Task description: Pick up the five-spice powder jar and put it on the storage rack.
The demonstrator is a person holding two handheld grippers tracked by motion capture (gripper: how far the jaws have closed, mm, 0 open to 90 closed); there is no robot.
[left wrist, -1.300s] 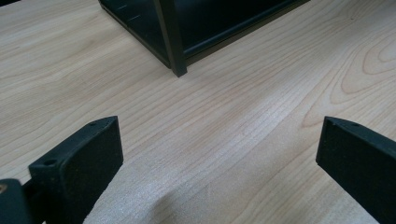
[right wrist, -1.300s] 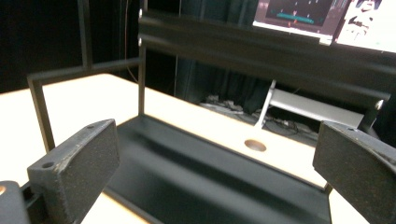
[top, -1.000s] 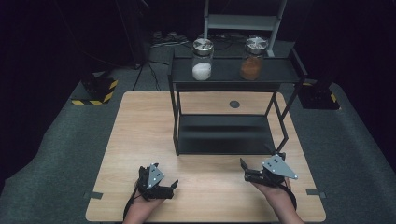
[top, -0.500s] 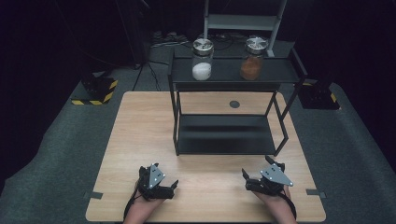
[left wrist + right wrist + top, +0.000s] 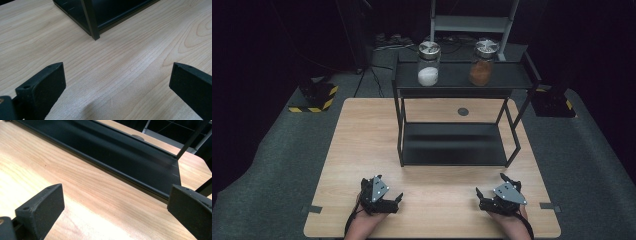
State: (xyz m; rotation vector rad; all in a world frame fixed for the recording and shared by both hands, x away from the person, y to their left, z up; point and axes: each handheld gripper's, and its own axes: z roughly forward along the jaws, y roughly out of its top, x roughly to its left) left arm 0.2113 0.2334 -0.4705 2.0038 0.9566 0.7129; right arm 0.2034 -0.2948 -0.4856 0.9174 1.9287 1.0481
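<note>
Resting low on the near edge of the bench (image 5: 362, 130), my left claw (image 5: 395, 200) sits where it was a second ago, jaws spread wide and holding nothing; in the left gripper view bare wood lies between the two black pads (image 5: 47, 85), with the front left leg of the black rack (image 5: 91, 20) ahead of them.

Moving across, the rack (image 5: 452, 150) stands in the middle of the bench, its lower shelf bare. On its top shelf, well apart from both of my hands, stand the two jars: the jar with white powder (image 5: 428, 64) on the left and the jar with brown powder (image 5: 482, 63) on the right, both upright and lidded.

Further right is what has changed: my right claw (image 5: 491, 192) has drawn back toward me and settled lower on the bench, nearer the front edge than it was a second ago. Its jaws are spread too, empty, and the right gripper view looks over the wood at the lower shelf.

I judge that both hands are now parked at a rest pose, so no grasp has begun. The jars remain untouched, and any reach for them has to start from the near edge.
</note>
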